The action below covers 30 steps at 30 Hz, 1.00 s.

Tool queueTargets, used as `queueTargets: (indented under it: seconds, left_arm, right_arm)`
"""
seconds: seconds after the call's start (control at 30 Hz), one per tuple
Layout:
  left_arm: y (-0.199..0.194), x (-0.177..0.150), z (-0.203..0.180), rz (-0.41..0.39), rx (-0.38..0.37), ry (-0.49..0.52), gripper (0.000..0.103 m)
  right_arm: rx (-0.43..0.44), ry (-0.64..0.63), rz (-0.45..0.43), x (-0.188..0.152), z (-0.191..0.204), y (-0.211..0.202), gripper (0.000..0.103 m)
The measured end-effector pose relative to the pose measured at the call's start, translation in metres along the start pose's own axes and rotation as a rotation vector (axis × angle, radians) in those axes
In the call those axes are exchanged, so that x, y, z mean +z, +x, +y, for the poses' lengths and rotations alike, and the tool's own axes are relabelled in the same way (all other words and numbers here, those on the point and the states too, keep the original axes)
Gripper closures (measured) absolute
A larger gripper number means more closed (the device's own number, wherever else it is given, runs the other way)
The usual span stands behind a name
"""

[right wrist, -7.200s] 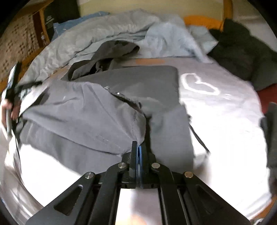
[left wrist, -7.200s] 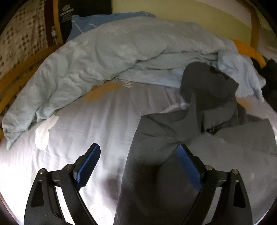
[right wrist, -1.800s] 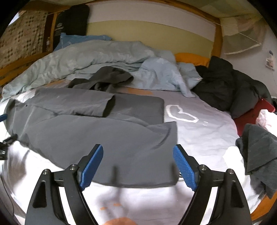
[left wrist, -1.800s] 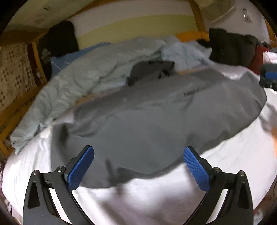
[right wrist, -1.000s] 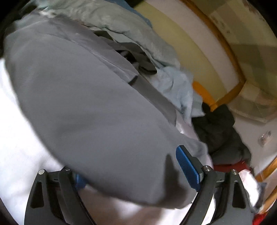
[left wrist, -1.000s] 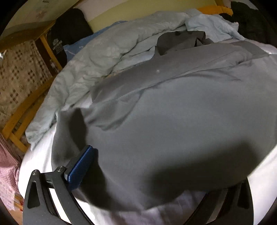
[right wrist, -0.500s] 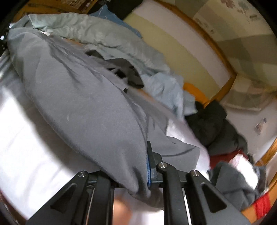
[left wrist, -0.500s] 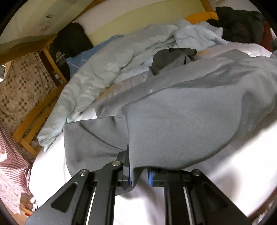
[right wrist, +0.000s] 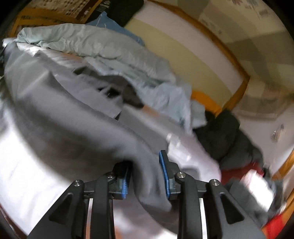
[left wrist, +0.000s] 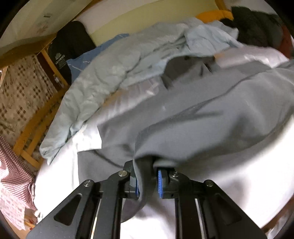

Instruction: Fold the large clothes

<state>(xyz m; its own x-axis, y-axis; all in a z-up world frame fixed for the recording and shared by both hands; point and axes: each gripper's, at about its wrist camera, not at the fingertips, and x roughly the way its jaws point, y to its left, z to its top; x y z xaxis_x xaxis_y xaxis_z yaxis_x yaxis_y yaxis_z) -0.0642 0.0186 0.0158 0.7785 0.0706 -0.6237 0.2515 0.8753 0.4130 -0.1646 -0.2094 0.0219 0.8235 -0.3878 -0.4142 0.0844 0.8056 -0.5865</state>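
Background stuff on my feed: a rumpled pale blue duvet [left wrist: 117,77] piled along the far side of the white bedsheet [left wrist: 248,165], with a lighter blue cloth [left wrist: 207,40] bunched at its right end. Behind it there's a blue pillow [left wrist: 80,60] and a black garment with white print [left wrist: 69,47] hanging on the wooden bed frame [left wrist: 36,128]. Orange pillow [left wrist: 215,14] up by the yellow-and-white headboard [right wrist: 183,44]. A dark heap of clothes [right wrist: 226,132] sits in the far right corner, something red [right wrist: 244,169] just beside it. Checked curtain [left wrist: 20,88] off to the left.
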Motion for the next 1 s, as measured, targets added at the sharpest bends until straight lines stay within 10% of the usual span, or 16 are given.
queueTargets:
  seconds: [0.13, 0.3, 0.43, 0.53, 0.57, 0.8, 1.0]
  left_arm:
    - [0.043, 0.046, 0.027, 0.056, -0.075, -0.072, 0.083]
    - [0.085, 0.071, 0.028, 0.051, -0.064, -0.073, 0.068]
    - [0.106, 0.079, 0.024, 0.025, -0.034, -0.056, 0.057]
    - [0.114, 0.087, 0.029, -0.04, 0.094, -0.062, 0.015]
    - [0.117, 0.088, 0.033, -0.047, 0.153, -0.062, 0.0]
    - [0.101, 0.068, 0.081, -0.093, 0.106, -0.16, 0.0]
    - [0.094, 0.051, 0.102, -0.03, 0.225, -0.168, 0.0]
  right_arm:
    - [-0.032, 0.007, -0.011, 0.037, -0.019, 0.046, 0.044]
    - [-0.013, 0.11, 0.038, 0.06, -0.034, 0.104, 0.044]
    - [-0.159, 0.098, 0.008, 0.058, -0.032, 0.126, 0.043]
    - [-0.232, 0.095, 0.03, 0.046, -0.039, 0.148, 0.042]
    - [-0.216, 0.126, 0.048, 0.041, -0.046, 0.153, 0.039]
    - [0.17, 0.639, 0.105, -0.002, -0.153, 0.164, 0.018]
    - [0.391, 0.854, 0.176, -0.028, -0.169, 0.182, 0.017]
